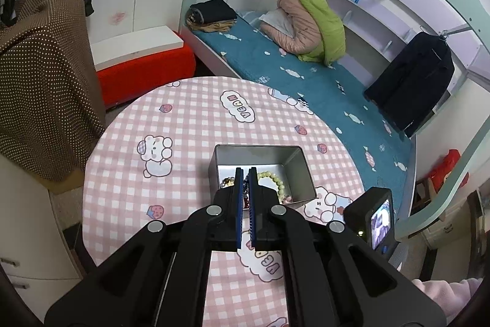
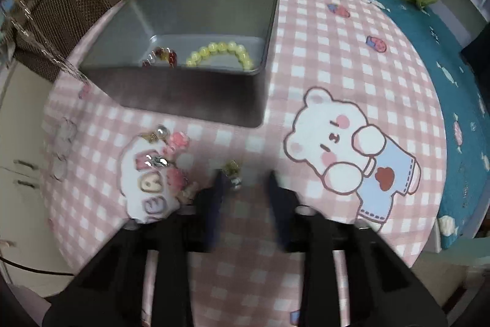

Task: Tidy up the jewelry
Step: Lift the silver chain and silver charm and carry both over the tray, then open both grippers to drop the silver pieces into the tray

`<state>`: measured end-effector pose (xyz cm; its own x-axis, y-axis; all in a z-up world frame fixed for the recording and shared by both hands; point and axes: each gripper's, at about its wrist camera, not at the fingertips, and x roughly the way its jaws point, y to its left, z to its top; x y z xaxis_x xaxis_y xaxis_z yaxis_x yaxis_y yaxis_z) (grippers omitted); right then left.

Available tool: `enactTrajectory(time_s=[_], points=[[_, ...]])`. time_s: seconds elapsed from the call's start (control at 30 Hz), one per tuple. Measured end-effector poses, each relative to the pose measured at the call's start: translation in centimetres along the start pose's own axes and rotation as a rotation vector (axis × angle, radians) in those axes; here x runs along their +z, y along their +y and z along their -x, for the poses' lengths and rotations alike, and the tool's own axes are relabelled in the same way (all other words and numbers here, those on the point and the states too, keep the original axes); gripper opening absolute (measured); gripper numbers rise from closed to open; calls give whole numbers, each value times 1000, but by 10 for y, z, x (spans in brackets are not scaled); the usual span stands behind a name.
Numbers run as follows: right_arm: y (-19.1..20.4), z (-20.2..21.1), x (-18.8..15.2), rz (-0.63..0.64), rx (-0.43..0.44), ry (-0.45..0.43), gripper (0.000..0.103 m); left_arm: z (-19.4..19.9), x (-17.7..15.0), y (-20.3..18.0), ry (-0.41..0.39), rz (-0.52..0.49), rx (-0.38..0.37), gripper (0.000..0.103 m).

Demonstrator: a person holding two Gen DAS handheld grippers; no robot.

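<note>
A grey metal tin (image 1: 303, 173) (image 2: 196, 100) stands open on the round pink checked table (image 1: 183, 124) (image 2: 337, 51). Inside lie a pale green bead bracelet (image 1: 277, 183) (image 2: 223, 52) and a dark red bead piece (image 2: 165, 55). My left gripper (image 1: 245, 173) hangs above the tin, its blue pads nearly together with nothing seen between them. My right gripper (image 2: 245, 176) is open, low over the cloth in front of the tin. A small gold and silver trinket (image 2: 233, 170) lies by its left fingertip. A pink flower bracelet with pearls (image 2: 171, 155) lies on the cloth to the left.
A bed with a teal cover (image 1: 306, 75) and folded clothes borders the table's far side. A brown dotted cover (image 1: 39, 75) and a red box (image 1: 144, 72) stand to the left. The right gripper's camera (image 1: 376, 216) shows in the left wrist view.
</note>
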<state>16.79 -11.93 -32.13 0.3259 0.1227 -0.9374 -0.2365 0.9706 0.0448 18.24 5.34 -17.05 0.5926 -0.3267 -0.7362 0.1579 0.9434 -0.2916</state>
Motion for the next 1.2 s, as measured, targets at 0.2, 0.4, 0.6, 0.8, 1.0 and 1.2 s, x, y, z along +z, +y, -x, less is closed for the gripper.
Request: enactTrajectory(time_s=[0.2, 0.4, 0.6, 0.8, 1.0, 1.2], points=[[-6, 10, 1, -17, 8, -31, 10, 2, 6, -3, -13, 0, -14, 3], [-14, 48, 7, -59, -4, -115, 10, 8, 18, -16, -44, -30, -31, 3], [-21, 84, 24, -91, -21, -232, 10, 5, 25, -28, -50, -59, -65, 3], [-17, 93, 45, -65, -8, -288, 10, -8, 26, -30, -21, -68, -73, 3], [-10, 85, 56, -24, 8, -282, 10, -25, 23, -26, 23, -67, -59, 3], [-6, 75, 63, -18, 23, -255, 10, -44, 20, -19, 72, -61, -47, 3]])
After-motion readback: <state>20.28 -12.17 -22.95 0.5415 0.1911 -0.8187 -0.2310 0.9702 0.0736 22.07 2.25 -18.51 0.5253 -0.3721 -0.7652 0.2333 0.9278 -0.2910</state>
